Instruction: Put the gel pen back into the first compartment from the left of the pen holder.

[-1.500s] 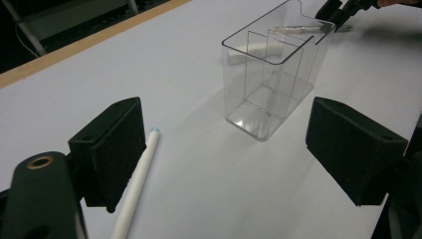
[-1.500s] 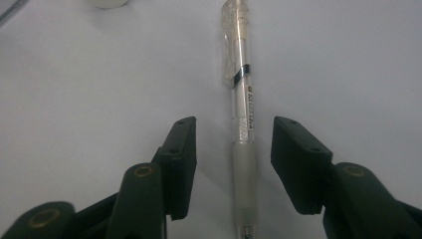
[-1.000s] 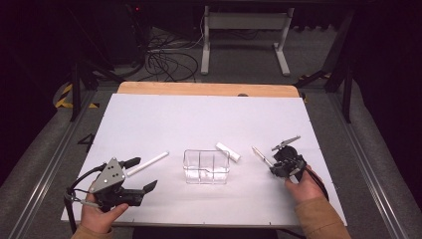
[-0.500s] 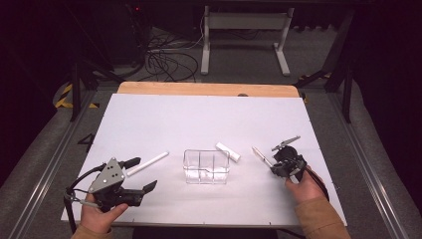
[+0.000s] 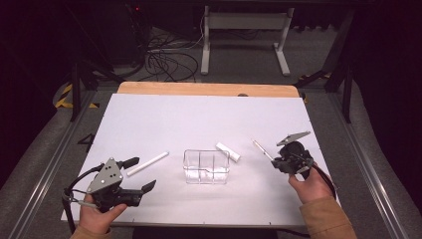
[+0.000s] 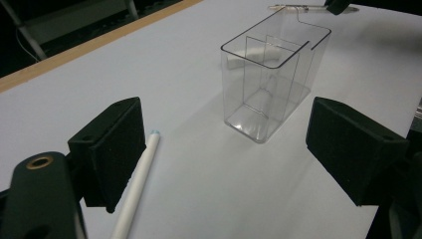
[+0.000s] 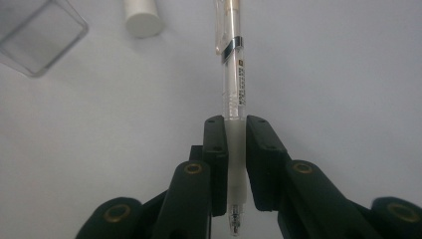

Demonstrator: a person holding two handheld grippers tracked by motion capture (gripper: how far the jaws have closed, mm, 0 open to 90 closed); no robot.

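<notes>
White board [image 5: 199, 119] covers the table, with dark floor, cables and a stand beyond its far edge. Landmark: a clear box [image 5: 206, 167] with inner dividers, standing upright near the board's middle and holding nothing that can be made out. Right of the box, well apart from it, the right gripper [image 5: 274, 161] has its jaws pressed onto a clear pen [image 7: 234, 99]; the right gripper view shows the grip section pinched between the pads, the tip pointing back toward the hand and the clip end reaching forward. Whether the pen is lifted off the board or lying on it cannot be told. A short white tube [image 5: 228, 151] lies just beyond the box's right far corner, close to it but apart. Left of the box, a long white stick [image 5: 147, 164] lies on the board; the left gripper [image 6: 219, 149] sits nearer the person with jaws spread wide and nothing between them, one pad just beside the stick. Judgement: the step in hand is the pickup of the pen, now secured. The next move calls for carrying the pen over the box, tipping it toward vertical and lowering it into one compartment before the jaws part. The left gripper appears placed to take the stick.
</notes>
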